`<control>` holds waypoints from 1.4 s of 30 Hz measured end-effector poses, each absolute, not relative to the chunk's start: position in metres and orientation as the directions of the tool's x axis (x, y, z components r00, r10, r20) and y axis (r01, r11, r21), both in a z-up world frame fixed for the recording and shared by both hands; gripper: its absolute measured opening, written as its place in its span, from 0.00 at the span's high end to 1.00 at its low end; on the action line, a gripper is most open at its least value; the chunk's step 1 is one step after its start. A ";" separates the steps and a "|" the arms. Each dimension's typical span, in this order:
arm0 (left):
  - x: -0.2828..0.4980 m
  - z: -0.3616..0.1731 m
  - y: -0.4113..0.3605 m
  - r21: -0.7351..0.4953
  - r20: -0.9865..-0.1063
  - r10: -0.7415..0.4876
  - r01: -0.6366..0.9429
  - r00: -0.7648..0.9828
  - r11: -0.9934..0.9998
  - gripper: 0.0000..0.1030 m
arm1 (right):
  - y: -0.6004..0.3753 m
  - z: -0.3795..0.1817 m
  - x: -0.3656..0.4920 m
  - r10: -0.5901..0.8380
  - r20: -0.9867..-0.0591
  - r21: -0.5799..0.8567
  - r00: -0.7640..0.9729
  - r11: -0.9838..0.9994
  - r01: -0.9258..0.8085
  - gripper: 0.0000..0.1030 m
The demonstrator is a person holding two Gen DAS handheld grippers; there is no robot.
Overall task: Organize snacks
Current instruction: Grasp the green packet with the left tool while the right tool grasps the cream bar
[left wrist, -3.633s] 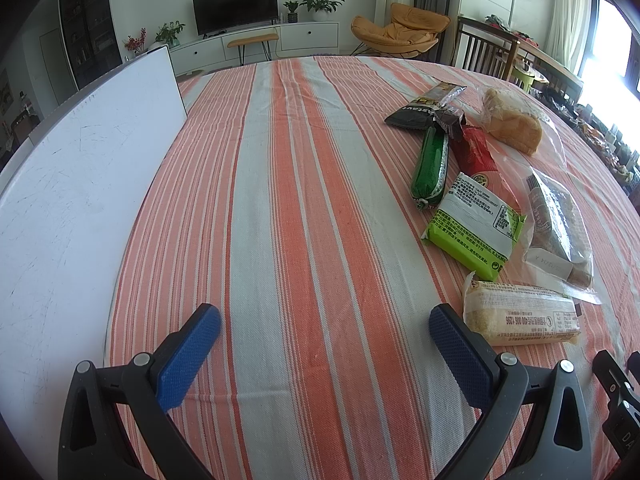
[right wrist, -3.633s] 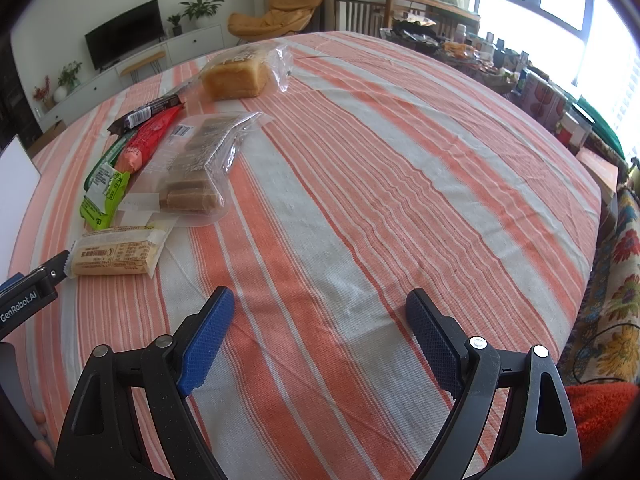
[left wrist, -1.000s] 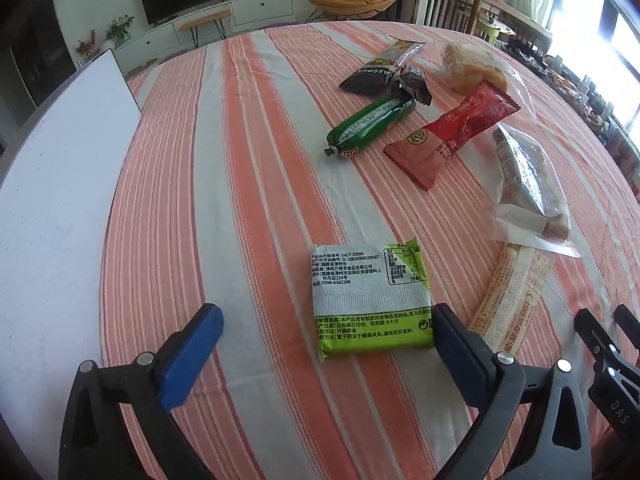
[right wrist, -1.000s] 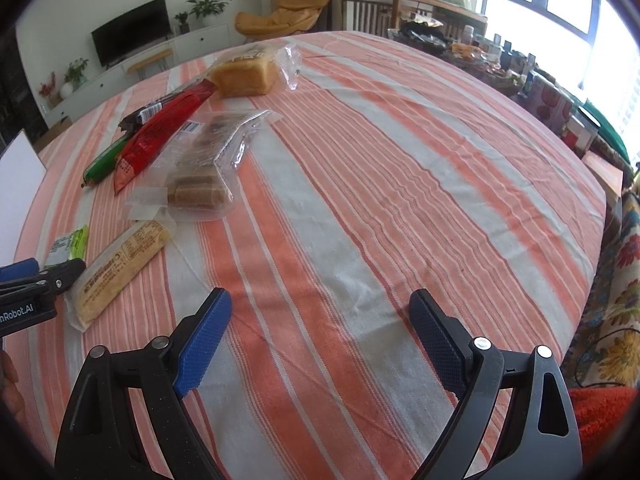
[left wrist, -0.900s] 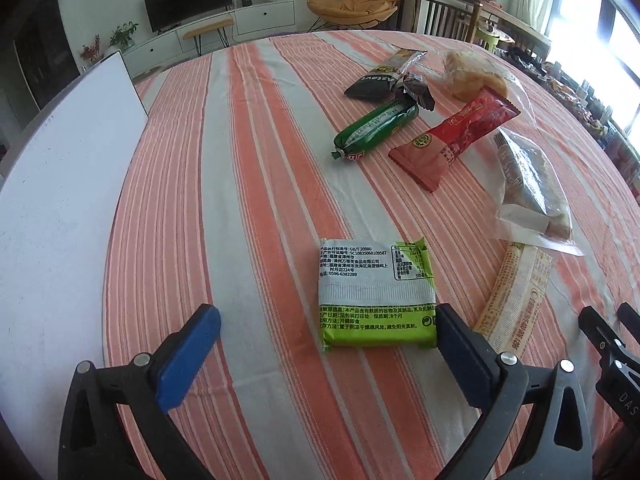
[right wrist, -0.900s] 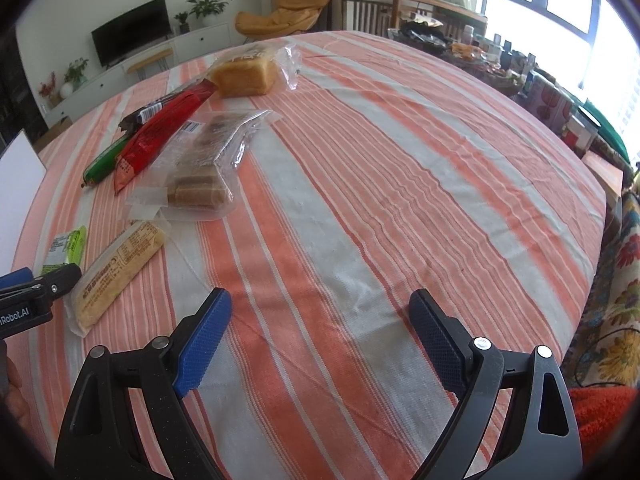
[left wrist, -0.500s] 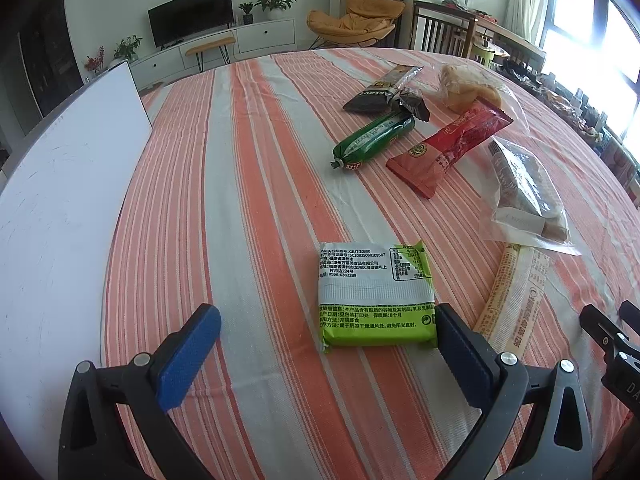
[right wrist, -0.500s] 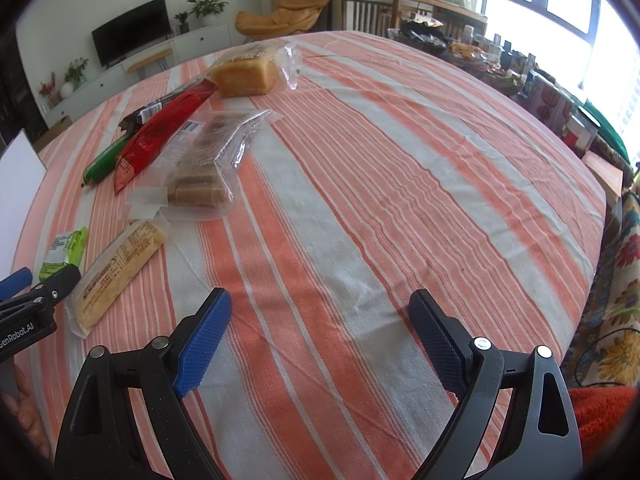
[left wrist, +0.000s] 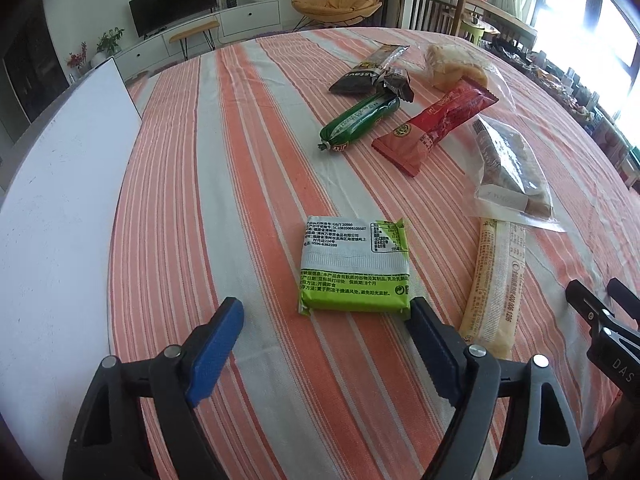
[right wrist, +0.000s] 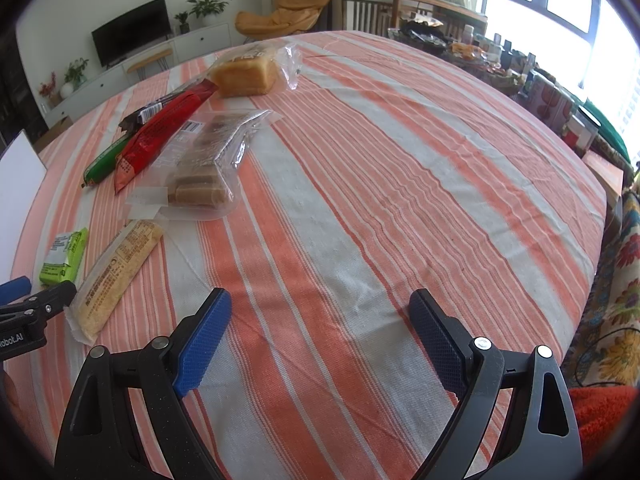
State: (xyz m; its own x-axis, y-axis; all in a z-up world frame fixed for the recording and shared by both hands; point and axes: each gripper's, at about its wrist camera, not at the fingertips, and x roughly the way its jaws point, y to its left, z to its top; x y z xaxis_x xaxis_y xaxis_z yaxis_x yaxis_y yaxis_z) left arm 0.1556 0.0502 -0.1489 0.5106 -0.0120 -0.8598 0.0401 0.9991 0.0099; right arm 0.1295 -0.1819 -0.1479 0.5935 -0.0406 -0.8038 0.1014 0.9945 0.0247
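Snacks lie scattered on the striped tablecloth (left wrist: 248,184), and the one our next move turns on is the green packet (left wrist: 354,268), which sits flat just ahead of our left gripper (left wrist: 324,320). Its near edge lies level with the fingertips, its right corner just at the inner face of the right-hand finger, so the packet is off-centre toward that side of the gap, with bare cloth in front of the left-hand finger. Its longer edge seems to run across the line between our jaws, though the packet is close to square. Our left jaws are closing with nothing between the pads yet; the packet lies beyond them, not within. Just outside the right-hand finger lies the long biscuit pack (left wrist: 494,284), with its long axis running away from us. Further ahead lie the green sausage (left wrist: 360,122), the red packet (left wrist: 434,126) and the clear bag of cakes (left wrist: 510,172). Our right gripper (right wrist: 320,330) hovers over bare cloth, jaws wide apart and empty, with every snack well off to its left, so we judge the left hand nearer to all of them. A white board (left wrist: 56,216) lies to the left of our left jaws.
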 end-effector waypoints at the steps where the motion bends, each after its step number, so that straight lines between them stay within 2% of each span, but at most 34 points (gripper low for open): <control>1: 0.154 -0.147 0.048 0.015 -0.855 -0.013 0.049 0.518 0.999 0.57 | -0.182 -0.148 0.129 -0.040 -0.804 0.025 0.593 0.995 0.101 0.10; 2: 0.153 -0.145 0.048 -0.005 -0.855 -0.033 0.056 0.518 0.998 0.76 | -0.182 -0.148 0.130 -0.040 -0.804 0.025 0.593 0.995 0.101 0.10; 4: 0.153 -0.144 0.049 -0.003 -0.860 -0.027 0.049 0.509 0.999 0.78 | -0.182 -0.148 0.129 -0.040 -0.804 0.025 0.593 0.995 0.101 0.10; 6: 0.150 -0.143 0.053 -0.035 -0.869 -0.049 0.038 0.492 0.999 0.76 | -0.182 -0.148 0.129 -0.039 -0.804 0.026 0.593 0.995 0.100 0.10; 7: 0.148 -0.141 0.056 -0.048 -0.874 -0.051 0.020 0.484 0.999 0.61 | -0.182 -0.148 0.129 -0.038 -0.804 0.027 0.593 0.995 0.099 0.10; 8: 0.145 -0.138 0.060 -0.053 -0.872 -0.043 -0.007 0.488 0.999 0.33 | -0.182 -0.148 0.129 -0.037 -0.804 0.027 0.594 0.995 0.098 0.10; 10: 0.141 -0.124 0.067 -0.051 -0.834 -0.020 -0.042 0.551 0.998 0.09 | -0.181 -0.149 0.129 -0.038 -0.804 0.027 0.594 0.995 0.099 0.10; 12: 0.149 -0.113 0.067 -0.029 -0.806 -0.008 -0.025 0.592 0.999 0.07 | -0.181 -0.149 0.128 -0.042 -0.803 0.025 0.594 0.994 0.104 0.10; 14: 0.170 -0.115 0.063 0.004 -0.833 -0.005 0.014 0.553 1.000 0.03 | -0.181 -0.149 0.128 -0.044 -0.803 0.024 0.595 0.994 0.106 0.10; 18: 0.204 -0.142 0.057 0.062 -0.891 0.032 0.052 0.452 0.997 0.05 | -0.181 -0.149 0.128 -0.035 -0.804 0.031 0.593 0.994 0.100 0.10; 19: 0.205 -0.147 0.057 0.047 -0.894 0.012 0.067 0.448 0.997 0.17 | -0.183 -0.148 0.127 -0.023 -0.805 0.044 0.593 0.994 0.099 0.10; 20: 0.202 -0.148 0.058 0.010 -0.888 -0.026 0.077 0.458 0.997 0.34 | -0.186 -0.147 0.126 0.003 -0.804 0.076 0.595 0.992 0.098 0.10; 21: 0.198 -0.146 0.059 -0.010 -0.879 -0.042 0.070 0.475 0.997 0.45 | -0.194 -0.145 0.125 0.055 -0.796 0.140 0.603 0.986 0.095 0.10; 22: 0.194 -0.146 0.057 0.008 -0.878 -0.027 0.071 0.478 0.997 0.50 | -0.204 -0.143 0.121 0.135 -0.775 0.238 0.618 0.967 0.087 0.10; 24: 0.183 -0.147 0.055 0.007 -0.876 -0.028 0.071 0.481 0.997 0.51 | -0.225 -0.141 0.116 0.297 -0.706 0.437 0.642 0.897 0.064 0.10; 26: 0.167 -0.146 0.054 0.016 -0.866 -0.010 0.047 0.500 0.999 0.51 | -0.229 -0.140 0.117 0.397 -0.680 0.524 0.617 0.851 0.031 0.13; 31: 0.122 -0.132 0.059 -0.005 -0.832 0.011 -0.027 0.555 1.000 0.51 | -0.171 -0.137 0.141 0.501 -0.736 0.537 0.455 0.842 -0.057 0.13; 33: 0.103 -0.116 0.065 -0.031 -0.811 0.007 -0.055 0.586 0.998 0.51 | -0.141 -0.137 0.158 0.495 -0.768 0.519 0.407 0.853 -0.058 0.13; 35: 0.087 -0.098 0.069 -0.049 -0.785 0.001 -0.063 0.619 0.997 0.51 | -0.108 -0.136 0.174 0.437 -0.811 0.443 0.389 0.893 -0.079 0.15; 38: 0.062 -0.076 0.072 -0.055 -0.757 -0.006 -0.055 0.653 0.997 0.51 | -0.065 -0.136 0.180 0.250 -0.880 0.217 0.404 0.968 -0.127 0.34; 39: 0.054 -0.071 0.072 -0.061 -0.751 -0.014 -0.049 0.660 0.997 0.51 | -0.058 -0.135 0.177 0.217 -0.884 0.171 0.413 0.975 -0.145 0.56; 40: 0.044 -0.066 0.074 -0.071 -0.743 -0.025 -0.042 0.669 0.997 0.51 | -0.059 -0.136 0.173 0.219 -0.885 0.167 0.411 0.973 -0.158 0.70; 42: 0.025 -0.059 0.080 -0.090 -0.734 -0.043 -0.034 0.678 0.995 0.51 | -0.074 -0.136 0.163 0.265 -0.880 0.219 0.394 0.963 -0.156 0.71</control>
